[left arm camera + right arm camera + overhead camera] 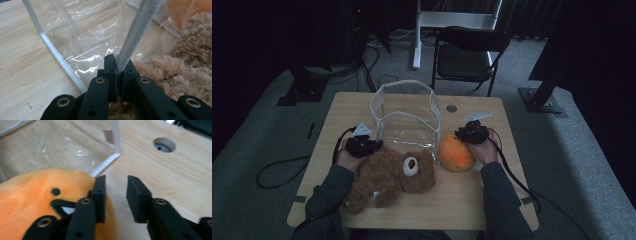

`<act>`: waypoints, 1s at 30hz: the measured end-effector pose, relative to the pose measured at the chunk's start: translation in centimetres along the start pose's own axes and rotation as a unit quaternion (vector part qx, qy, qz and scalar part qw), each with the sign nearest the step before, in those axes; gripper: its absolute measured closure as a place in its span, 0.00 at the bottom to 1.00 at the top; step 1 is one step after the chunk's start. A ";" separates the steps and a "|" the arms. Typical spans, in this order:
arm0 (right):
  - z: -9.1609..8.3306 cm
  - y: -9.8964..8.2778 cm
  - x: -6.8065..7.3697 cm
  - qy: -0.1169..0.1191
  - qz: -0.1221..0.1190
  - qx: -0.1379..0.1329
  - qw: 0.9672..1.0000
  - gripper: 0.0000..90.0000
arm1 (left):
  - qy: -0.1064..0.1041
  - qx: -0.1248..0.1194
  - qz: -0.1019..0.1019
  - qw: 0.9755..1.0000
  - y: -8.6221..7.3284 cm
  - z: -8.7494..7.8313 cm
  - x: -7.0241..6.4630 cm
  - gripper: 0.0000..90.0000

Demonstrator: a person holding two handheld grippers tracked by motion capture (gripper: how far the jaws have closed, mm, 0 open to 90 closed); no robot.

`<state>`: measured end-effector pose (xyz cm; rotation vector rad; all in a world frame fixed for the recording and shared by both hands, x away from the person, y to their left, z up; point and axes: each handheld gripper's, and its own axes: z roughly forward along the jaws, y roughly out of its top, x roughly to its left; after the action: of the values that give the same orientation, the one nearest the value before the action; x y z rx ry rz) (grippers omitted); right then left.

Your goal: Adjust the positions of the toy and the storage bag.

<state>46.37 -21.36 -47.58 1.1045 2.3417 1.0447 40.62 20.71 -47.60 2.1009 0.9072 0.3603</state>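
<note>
Clear plastic is what my left claw [117, 65] has hold of: its jaws are pinched tight on the grey-edged rim of the bag [406, 116], which stands open just beyond the tips, and the teddy bear [388, 176] lies pressed against the claw's right flank. My right claw [115, 192] is parted, with nothing but bare table [160, 177] between the jaws; the orange plush toy [47, 202] sits immediately to its left, brushing the outer face of the left jaw, not inside the gap. I judge the work to be loading the soft toys into the bag while the left side holds the mouth open. The risk I see is closing now on air, or nipping only a tuft of orange fur at the toy's edge, because the jaws are offset to one side of it. A tug from the left claw could also fold the thin bag over, since only its rim is held. The high view gives me the whole layout, bear in front of the bag and orange toy at its right corner. The right gripper view alone reveals that the toy is outside the jaws.
</note>
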 end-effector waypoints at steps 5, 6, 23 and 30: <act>-1.1 -0.9 1.4 0.017 -0.013 0.004 1.000 0.89 | -0.008 0.001 0.009 1.000 -0.2 -0.1 -0.6 0.97; -1.3 -1.2 1.6 0.020 -0.013 0.005 1.000 0.90 | -0.010 0.001 0.011 1.000 -0.2 -0.1 -0.8 0.97; -6.6 -5.2 3.6 0.035 -0.018 -0.003 0.999 0.91 | -0.020 0.001 0.017 1.000 -0.6 -0.5 -1.8 0.96; -7.2 -6.3 4.5 0.053 -0.015 0.000 0.998 0.93 | -0.018 0.002 0.016 1.000 -0.5 -0.6 -1.9 0.96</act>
<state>36.13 -23.99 -47.48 1.0344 2.4325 1.1196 38.74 19.88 -47.54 2.1215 0.8544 0.3374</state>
